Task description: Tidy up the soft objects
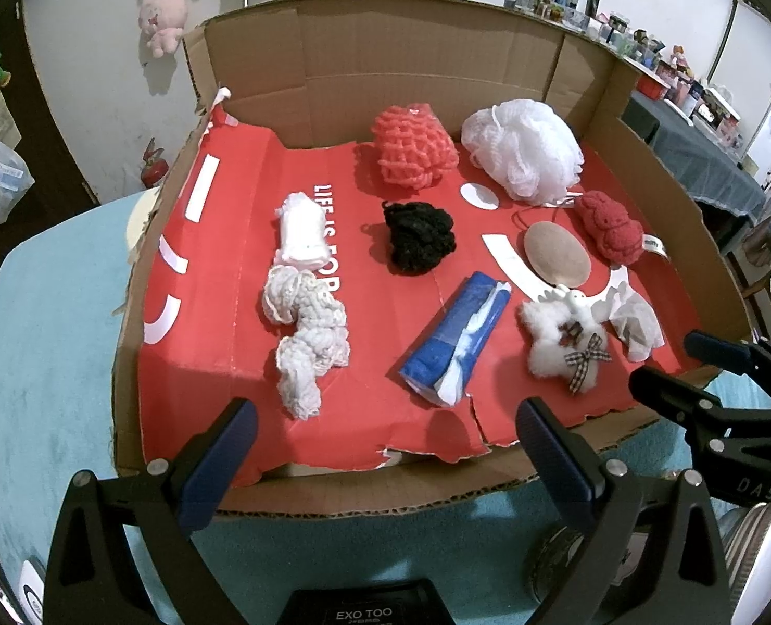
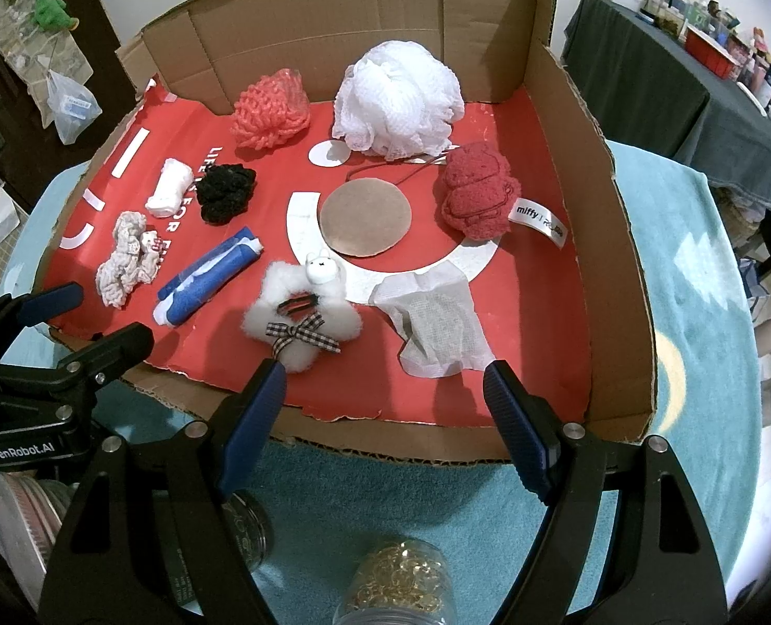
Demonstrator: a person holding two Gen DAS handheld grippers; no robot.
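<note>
A cardboard tray (image 1: 666,219) with a red liner holds soft objects: white mesh pouf (image 1: 523,153) (image 2: 398,99), coral knit ball (image 1: 411,143) (image 2: 270,112), black scrunchie (image 1: 419,237) (image 2: 226,192), red knit sponge (image 1: 611,226) (image 2: 476,195), tan round pad (image 1: 557,252) (image 2: 364,216), white roll (image 1: 302,232), cream crochet piece (image 1: 304,336) (image 2: 125,260), blue-white cloth roll (image 1: 453,338) (image 2: 208,273), fluffy white clip with bow (image 1: 567,338) (image 2: 302,312), white mesh sachet (image 2: 434,323). My left gripper (image 1: 385,432) and right gripper (image 2: 385,385) are open and empty at the tray's near edge.
The tray sits on a light blue towel (image 2: 697,260). Glass jars (image 2: 395,583) stand below my right gripper. A dark-covered table (image 2: 661,67) with clutter is at the far right. Plush toys (image 1: 164,15) hang on the back wall.
</note>
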